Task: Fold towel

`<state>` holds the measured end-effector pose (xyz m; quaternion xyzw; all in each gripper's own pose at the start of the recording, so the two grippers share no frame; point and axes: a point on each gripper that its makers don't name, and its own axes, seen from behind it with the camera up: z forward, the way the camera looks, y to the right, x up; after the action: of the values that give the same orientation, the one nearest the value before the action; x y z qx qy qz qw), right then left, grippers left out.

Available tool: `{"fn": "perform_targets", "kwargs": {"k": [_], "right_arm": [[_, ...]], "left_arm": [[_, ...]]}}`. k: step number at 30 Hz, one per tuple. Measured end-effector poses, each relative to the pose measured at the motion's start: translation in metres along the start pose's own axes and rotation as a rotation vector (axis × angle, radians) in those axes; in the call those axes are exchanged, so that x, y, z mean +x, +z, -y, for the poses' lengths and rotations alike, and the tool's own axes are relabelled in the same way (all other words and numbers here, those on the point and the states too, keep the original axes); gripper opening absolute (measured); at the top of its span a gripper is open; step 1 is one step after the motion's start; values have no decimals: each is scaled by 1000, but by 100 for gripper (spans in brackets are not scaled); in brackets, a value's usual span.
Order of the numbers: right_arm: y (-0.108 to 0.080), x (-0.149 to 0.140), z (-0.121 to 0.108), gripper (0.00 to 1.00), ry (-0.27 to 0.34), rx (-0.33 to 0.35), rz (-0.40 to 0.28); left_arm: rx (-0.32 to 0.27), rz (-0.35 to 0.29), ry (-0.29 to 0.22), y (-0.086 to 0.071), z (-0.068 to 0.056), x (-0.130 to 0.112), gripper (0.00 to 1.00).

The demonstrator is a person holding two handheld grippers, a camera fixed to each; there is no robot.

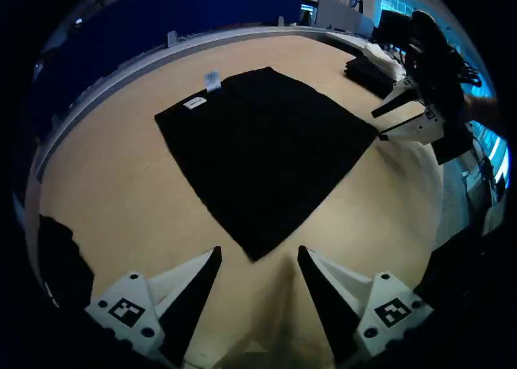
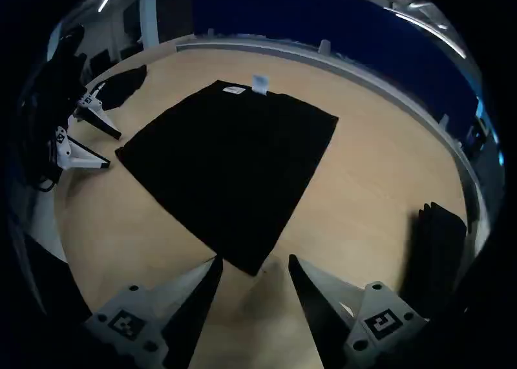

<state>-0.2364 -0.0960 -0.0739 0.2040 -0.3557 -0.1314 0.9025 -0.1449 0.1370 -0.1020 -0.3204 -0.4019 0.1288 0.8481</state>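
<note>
- Towel (image 1: 265, 143), black, lies flat on the bench (image 1: 110, 175).
- Left hand-held gripper (image 1: 258, 249): fingers apart at one towel corner.
- Right hand-held gripper (image 2: 255, 258): fingers apart at another corner.

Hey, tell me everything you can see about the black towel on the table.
The black towel looks like soft, matte cloth, spread flat and roughly square on the light wooden table. Two small white tags sit at its far edge. One corner points between the fingers of the open left claw, another toward the open right claw; neither grips it.
</note>
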Motion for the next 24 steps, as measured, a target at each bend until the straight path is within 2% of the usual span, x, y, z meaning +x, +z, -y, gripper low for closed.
{"fn": "perform_targets", "kwargs": {"k": [1, 6, 11, 16, 24], "right_arm": [[0, -1, 0, 78, -3, 0, 3], [2, -6, 2, 65, -14, 11, 22], [4, -7, 1, 58, -10, 18, 28], [5, -8, 1, 51, -7, 31, 28], [6, -8, 4, 45, -6, 42, 27]], "left_arm": [[0, 2, -2, 0, 1, 0, 85], [-11, 25, -21, 1, 0, -2, 76], [-15, 42, -36, 4, 0, -4, 64], [-2, 49, -22, 4, 3, -5, 54], [4, 55, -3, 5, 4, -5, 52]]}}
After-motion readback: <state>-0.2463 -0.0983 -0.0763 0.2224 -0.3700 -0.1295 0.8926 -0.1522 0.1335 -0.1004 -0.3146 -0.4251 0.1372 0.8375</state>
